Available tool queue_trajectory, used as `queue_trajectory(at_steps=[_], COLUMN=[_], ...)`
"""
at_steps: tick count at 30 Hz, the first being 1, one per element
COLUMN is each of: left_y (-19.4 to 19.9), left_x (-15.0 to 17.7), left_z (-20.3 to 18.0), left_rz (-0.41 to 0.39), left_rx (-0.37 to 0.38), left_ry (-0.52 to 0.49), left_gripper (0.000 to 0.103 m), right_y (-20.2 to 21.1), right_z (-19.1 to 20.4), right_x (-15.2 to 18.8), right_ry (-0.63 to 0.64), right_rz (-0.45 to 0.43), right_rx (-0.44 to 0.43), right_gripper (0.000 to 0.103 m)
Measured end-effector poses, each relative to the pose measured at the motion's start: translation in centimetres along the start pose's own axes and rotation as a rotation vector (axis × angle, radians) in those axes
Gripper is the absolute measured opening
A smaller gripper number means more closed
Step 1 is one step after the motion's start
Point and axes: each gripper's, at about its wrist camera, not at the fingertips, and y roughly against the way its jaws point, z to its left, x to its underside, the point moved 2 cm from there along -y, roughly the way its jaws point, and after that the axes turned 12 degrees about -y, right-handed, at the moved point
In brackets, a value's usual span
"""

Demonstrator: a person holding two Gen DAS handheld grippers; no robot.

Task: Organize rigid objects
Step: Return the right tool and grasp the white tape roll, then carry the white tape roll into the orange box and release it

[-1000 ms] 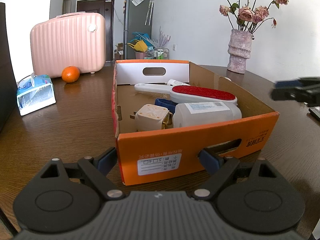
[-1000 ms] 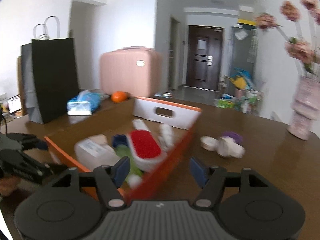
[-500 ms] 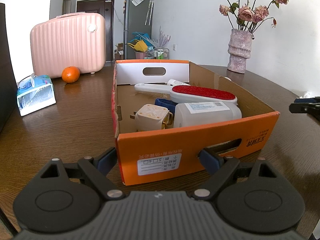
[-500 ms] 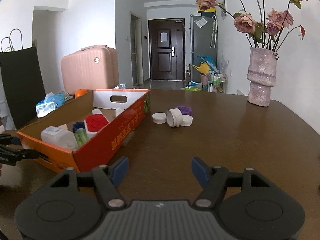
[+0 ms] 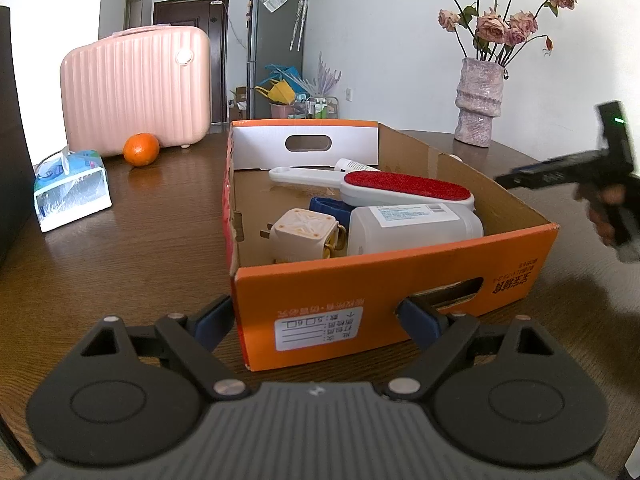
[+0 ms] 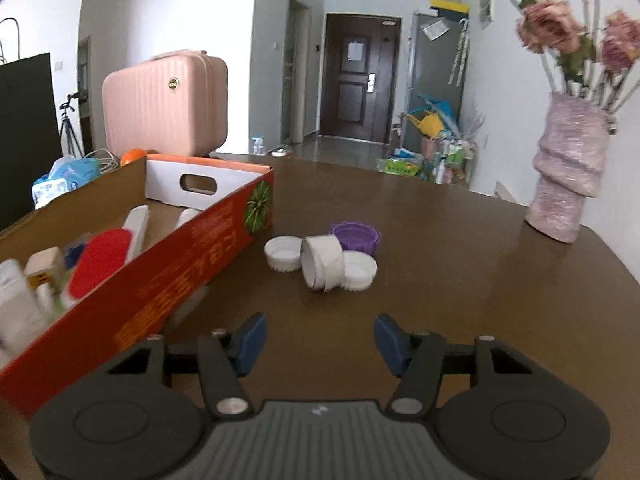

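Two hand-held grippers, left hand-held gripper straddling box corner, right hand-held gripper closing, empty

The dark wooden tabletop carries an orange cardboard box, a cluster of white and purple caps just beside it, a pink vase, a pink suitcase, an orange and a tissue pack.

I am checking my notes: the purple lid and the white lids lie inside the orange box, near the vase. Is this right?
Not quite. The right wrist view shows the purple lid and white lids lying on the table, outside the orange box. The vase stands beyond them.
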Motion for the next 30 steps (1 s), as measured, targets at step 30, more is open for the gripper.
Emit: queue_trajectory(at_steps=[30], left_y=[-0.9], left_x=[-0.5], left_z=[-0.4], left_rz=[0.005], left_rx=[-0.032], left_ry=[0.017], left_gripper=[0.089], right_y=[8.2], right_z=[2.1], right_x=[4.0], right_ry=[-0.013], right_rz=[-0.047], right_rx=[-0.055], right_gripper=[0.023])
